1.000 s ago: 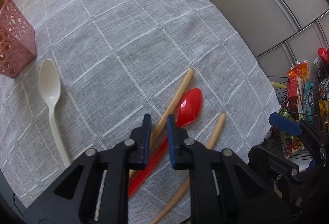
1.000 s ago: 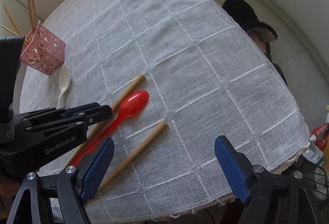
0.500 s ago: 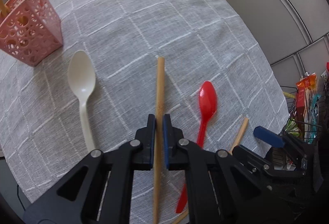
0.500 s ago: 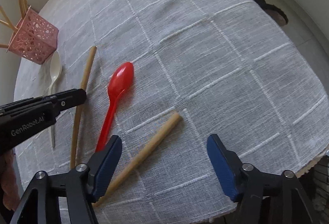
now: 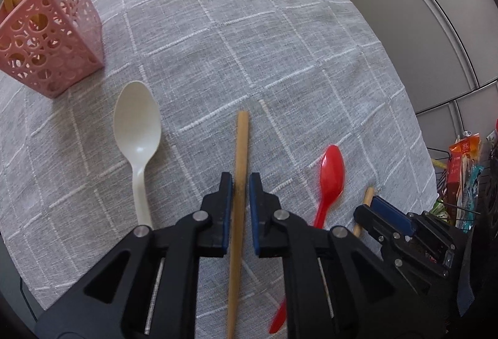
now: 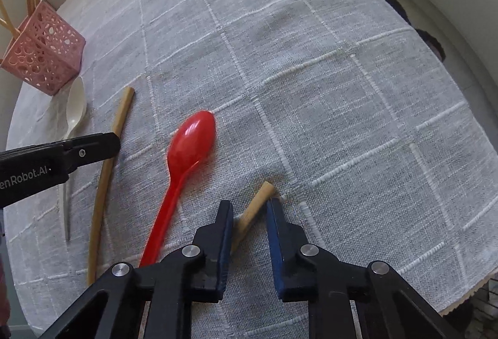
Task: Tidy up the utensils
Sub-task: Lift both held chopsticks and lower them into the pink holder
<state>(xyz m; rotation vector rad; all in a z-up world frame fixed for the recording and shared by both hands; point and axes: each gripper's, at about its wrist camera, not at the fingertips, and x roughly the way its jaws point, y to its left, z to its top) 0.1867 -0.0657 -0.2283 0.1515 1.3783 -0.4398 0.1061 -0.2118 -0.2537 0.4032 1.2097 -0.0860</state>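
While each chopstick [image 5: 239, 183] lies between jaws, tools [image 5: 240, 183] straddle.

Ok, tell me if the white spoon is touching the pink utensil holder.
Apart. The left wrist view shows a strip of bare tablecloth between the bowl of the white spoon and the base of the pink utensil holder.

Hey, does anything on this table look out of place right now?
Yes: two chopsticks and two spoons, white and red, lie scattered at different angles on the tablecloth, outside the pink holder. Nothing looks spilled or damaged.
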